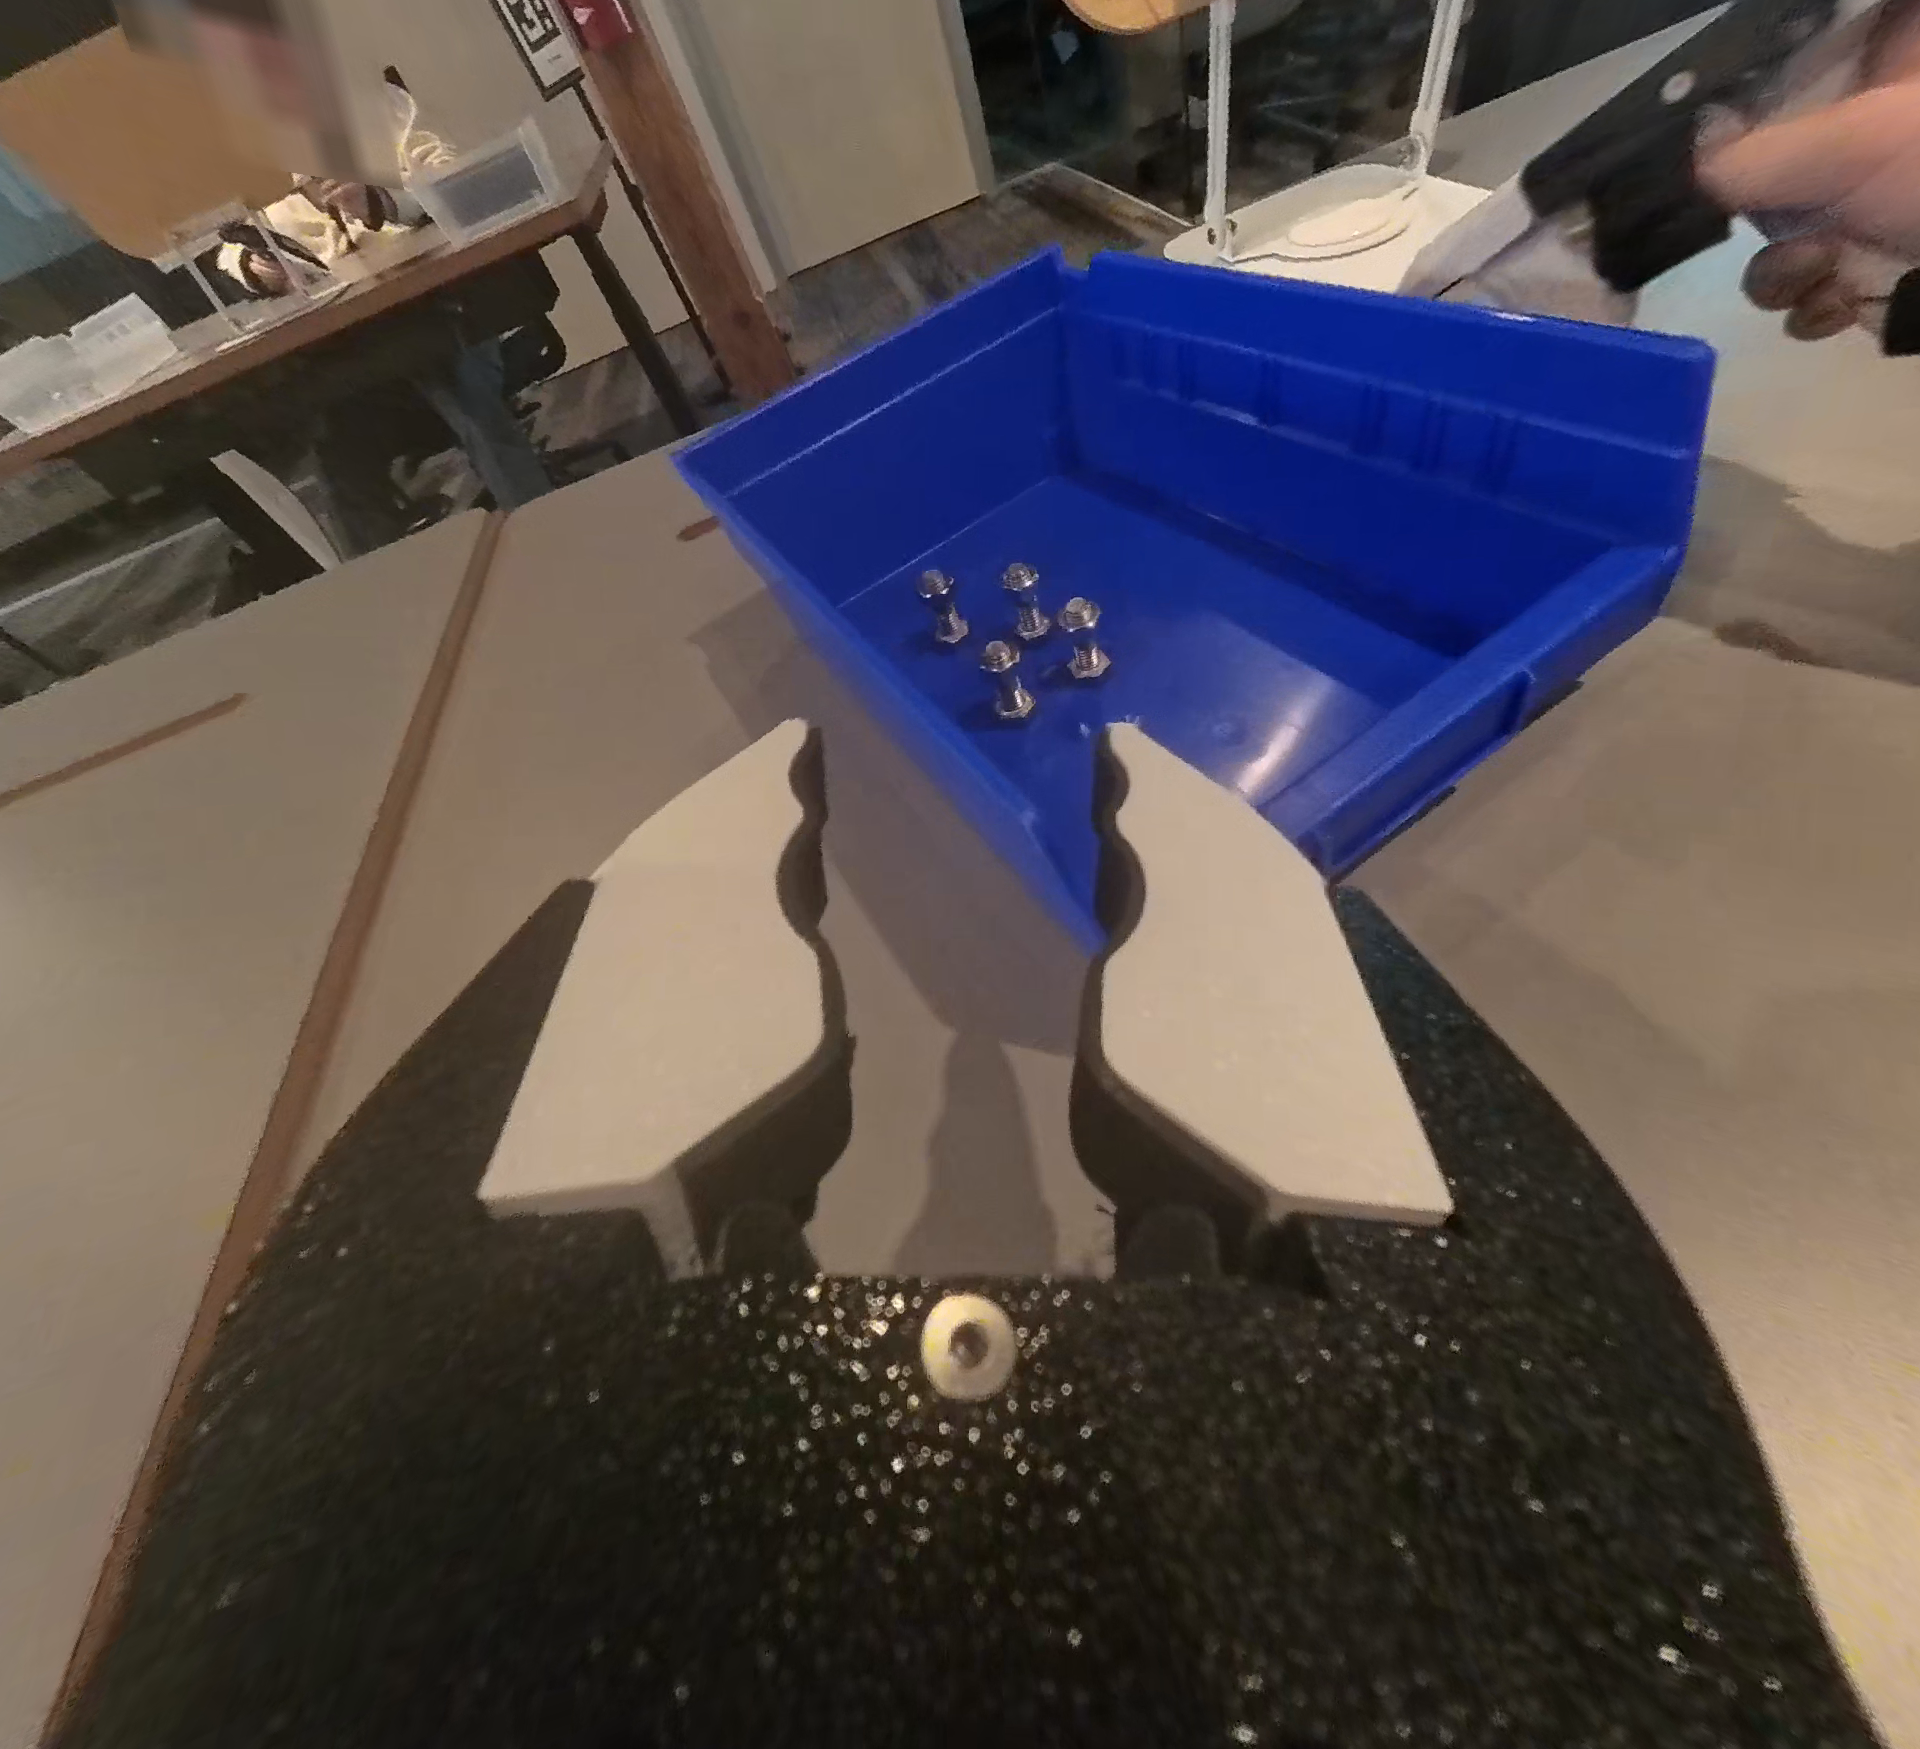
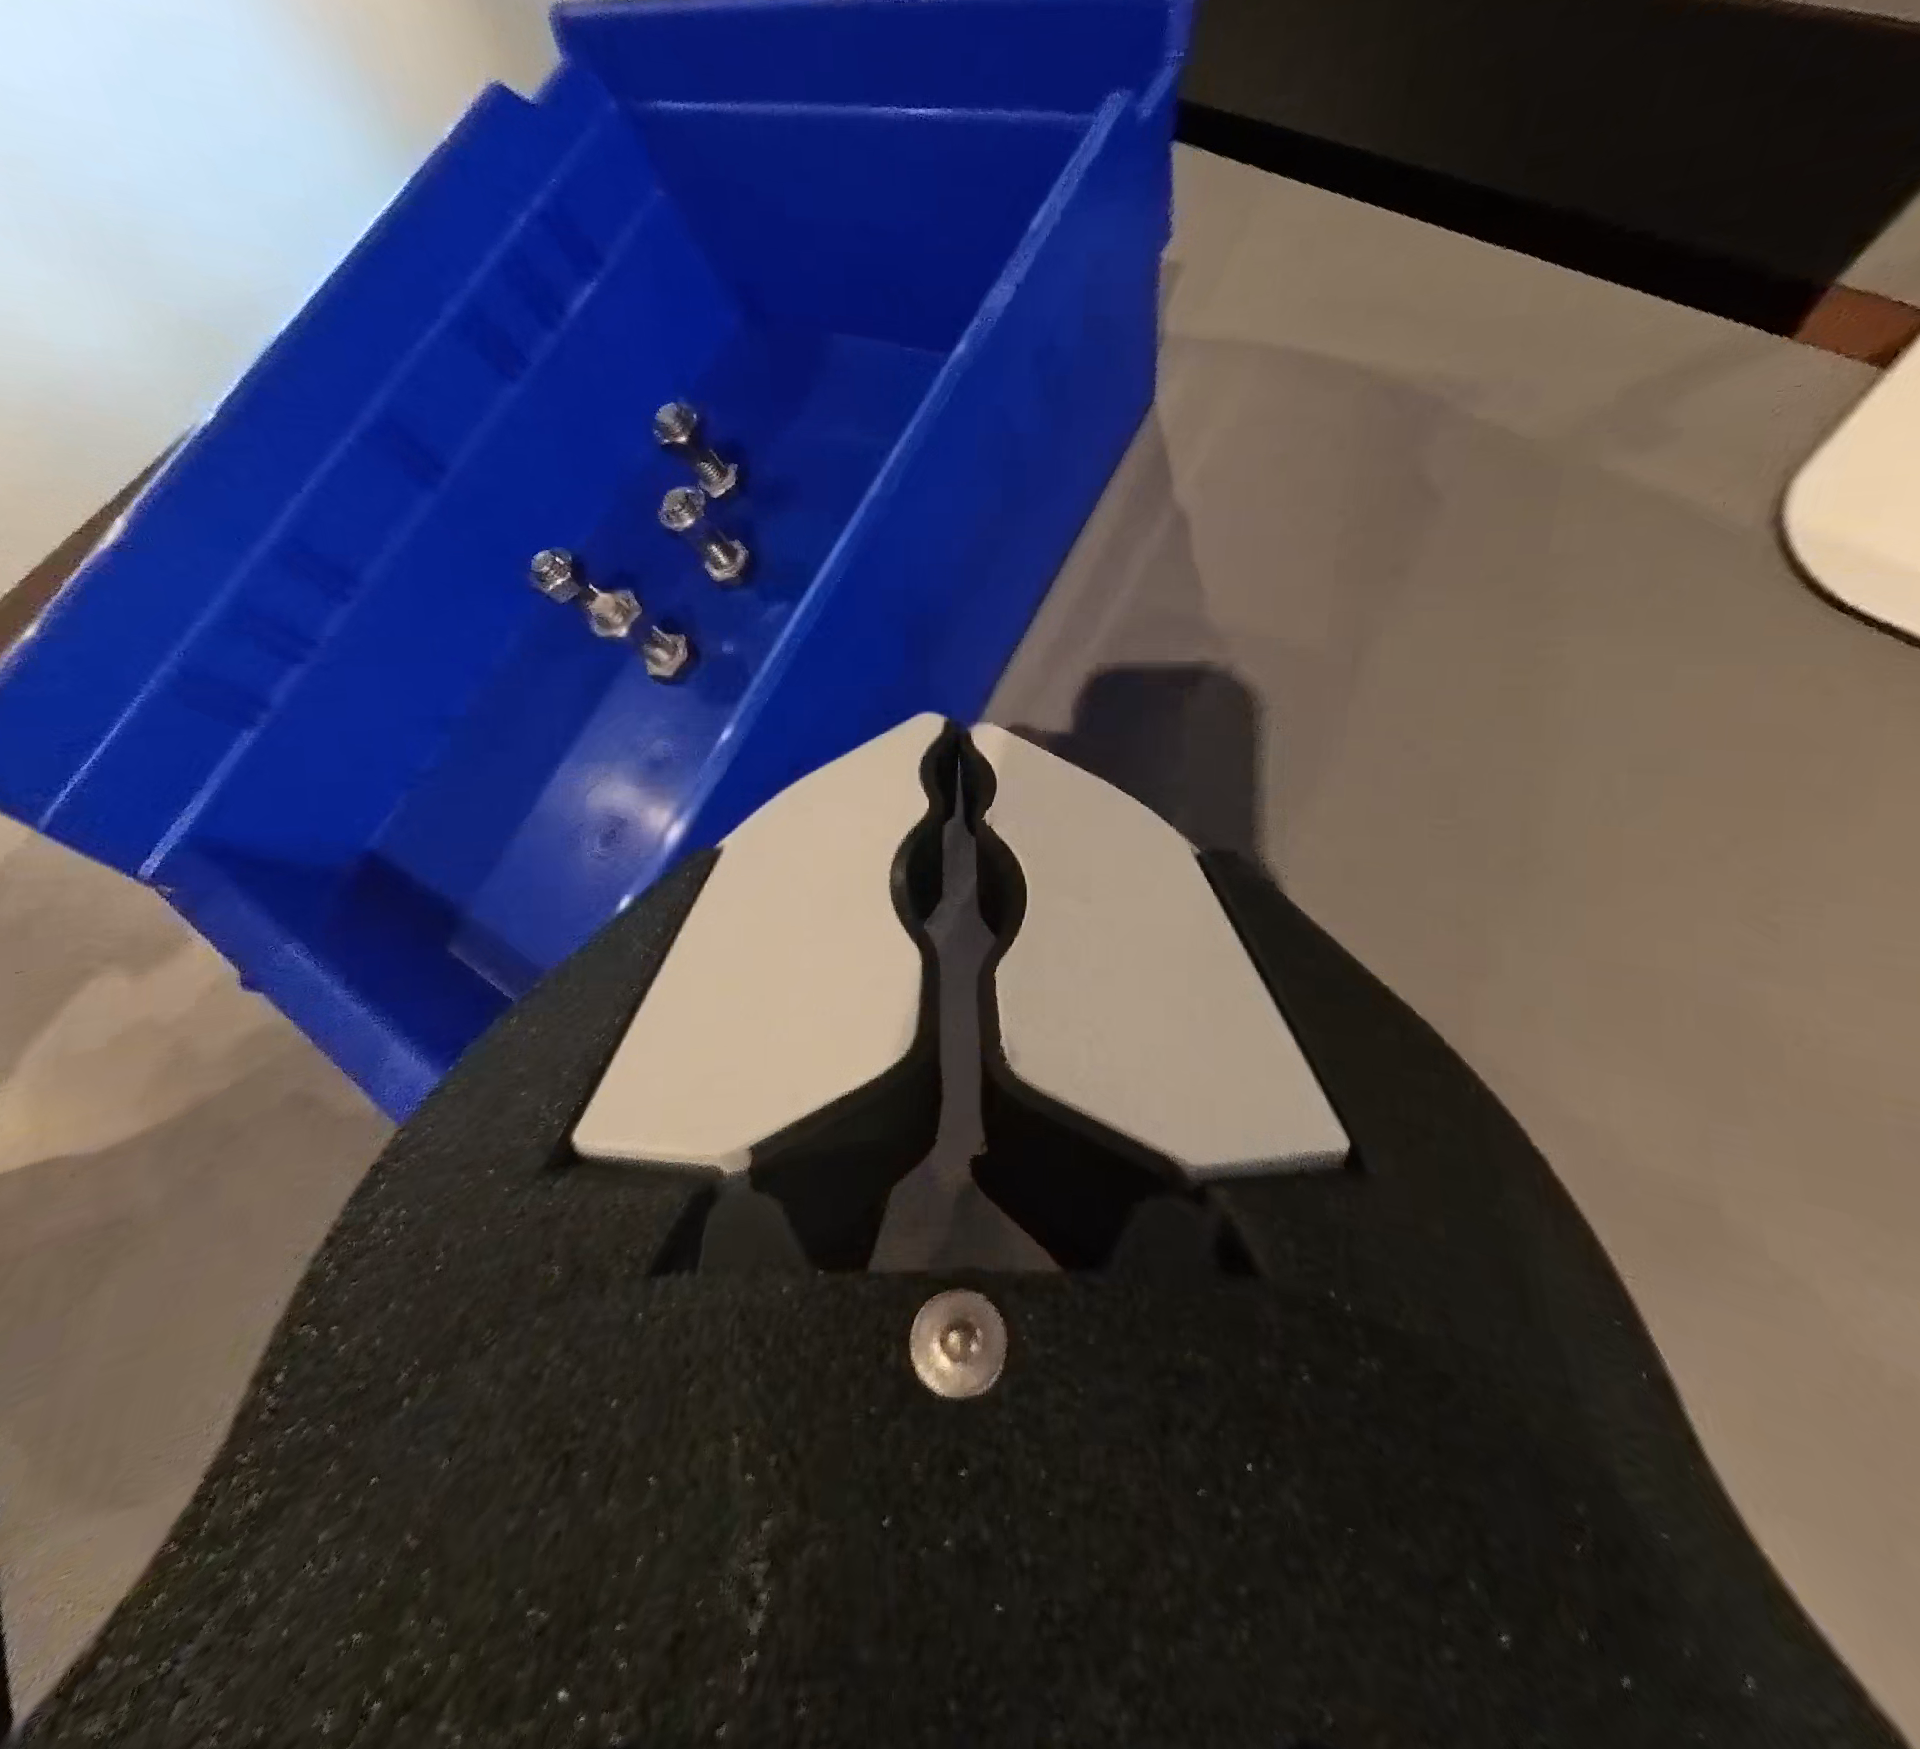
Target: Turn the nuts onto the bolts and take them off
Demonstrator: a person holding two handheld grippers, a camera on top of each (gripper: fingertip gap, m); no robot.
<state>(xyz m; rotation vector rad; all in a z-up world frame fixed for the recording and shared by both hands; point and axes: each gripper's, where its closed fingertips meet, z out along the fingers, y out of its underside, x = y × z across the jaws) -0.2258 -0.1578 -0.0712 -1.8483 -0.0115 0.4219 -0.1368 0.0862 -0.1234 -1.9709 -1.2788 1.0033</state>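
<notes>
Hovering my left tongs (image 1: 961, 743) spread and right tongs (image 2: 958, 735) clenched empty, I saw nutted bolts (image 1: 1003, 634) at twelve o'clock in the blue bin (image 1: 1455, 390); crowding risked grabbing two

Glossy blue plastic bin (image 1: 1382, 411); shiny metal bolts (image 1: 1013, 650); matt table (image 1: 208, 920)

Four small silver bolts (image 1: 1013, 645), each with a nut threaded on, lie clustered together on the floor of my blue bin (image 1: 1351, 452).
</notes>
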